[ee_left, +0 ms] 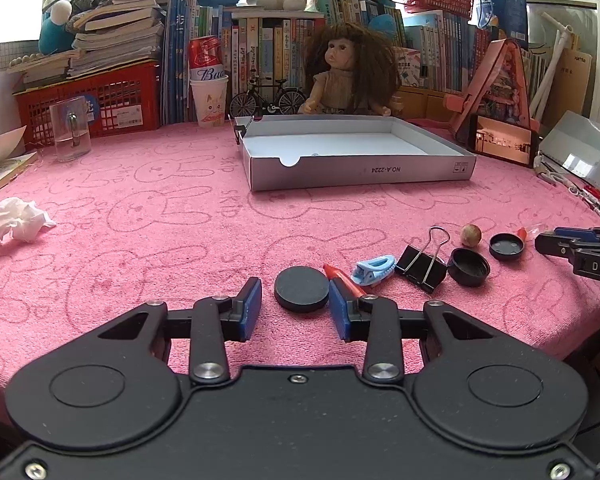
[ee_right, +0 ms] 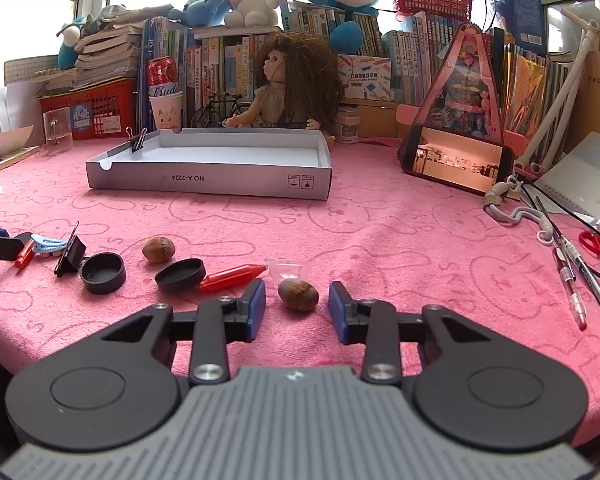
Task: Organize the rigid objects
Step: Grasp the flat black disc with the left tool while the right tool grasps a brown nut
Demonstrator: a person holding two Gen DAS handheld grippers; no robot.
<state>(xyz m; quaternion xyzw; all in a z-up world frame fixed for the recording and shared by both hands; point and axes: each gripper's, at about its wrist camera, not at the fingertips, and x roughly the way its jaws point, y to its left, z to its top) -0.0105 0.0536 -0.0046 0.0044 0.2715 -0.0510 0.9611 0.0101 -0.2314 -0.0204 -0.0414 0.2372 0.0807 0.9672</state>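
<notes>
Nearest the left wrist camera, the left gripper [ee_left: 295, 306] had its fingers spread on either side of a flat black disc [ee_left: 301, 288] lying on the pink cloth [ee_left: 160, 216]; the right pad looked almost against the disc's edge while the left pad stood clear, so nothing was pinched yet. The right gripper [ee_right: 297, 307] likewise straddled a brown nut [ee_right: 298, 289], its blue pads apart with cloth showing on both sides. To do this step well, each hand probably needed to centre its thing between the pads before closing, since the round nut could roll and the low disc could slip under the pads unless they sat down at the cloth. Just beyond lay a red crayon [ee_right: 232, 277], two black caps [ee_right: 180, 275], a second nut [ee_right: 158, 249], a binder clip [ee_left: 422, 267] and a blue hair clip [ee_left: 374, 270]. Further off stood the open white box [ee_left: 360, 170], the likely place for these things, apparently empty but for a clip on its rim.
</notes>
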